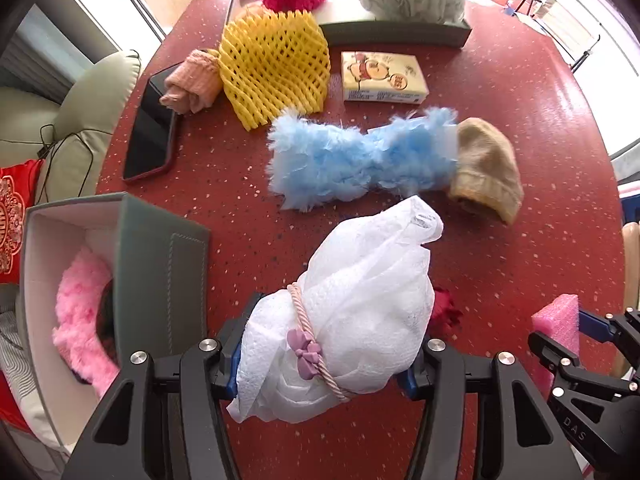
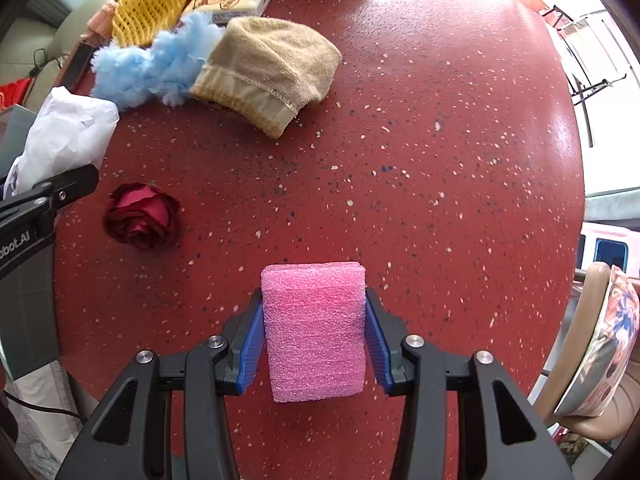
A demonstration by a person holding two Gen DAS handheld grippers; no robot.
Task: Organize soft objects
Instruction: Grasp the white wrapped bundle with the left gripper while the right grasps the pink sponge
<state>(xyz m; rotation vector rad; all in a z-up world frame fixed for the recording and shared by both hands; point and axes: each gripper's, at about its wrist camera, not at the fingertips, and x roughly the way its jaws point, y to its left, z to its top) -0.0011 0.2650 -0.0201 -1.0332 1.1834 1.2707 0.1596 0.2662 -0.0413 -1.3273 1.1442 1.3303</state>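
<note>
The left hand-held gripper (image 1: 322,354) is clamped on a white tissue bundle (image 1: 352,312) tied with a cord and bow, carried just above the red desk (image 1: 520,120). The wrapping is loose and slippery, so the bundle could slide out of the pads or shed its cord if the grip rests on tissue alone. The right hand-held gripper (image 2: 315,334) is pinched on a pink foam block (image 2: 316,328); foam compresses easily, and a tilted block may twist free.

Just beside the left gripper stands an open grey box (image 1: 160,272) already holding a pink fluffy item (image 1: 80,320); the box wall could catch the trailing tissue on the way in. A red fabric rose (image 2: 142,216) lies between the two grippers and may get knocked. Farther off, the blue fluffy piece (image 1: 352,160) touches the beige knit hat (image 1: 486,170), so lifting one could drag the other.
</note>
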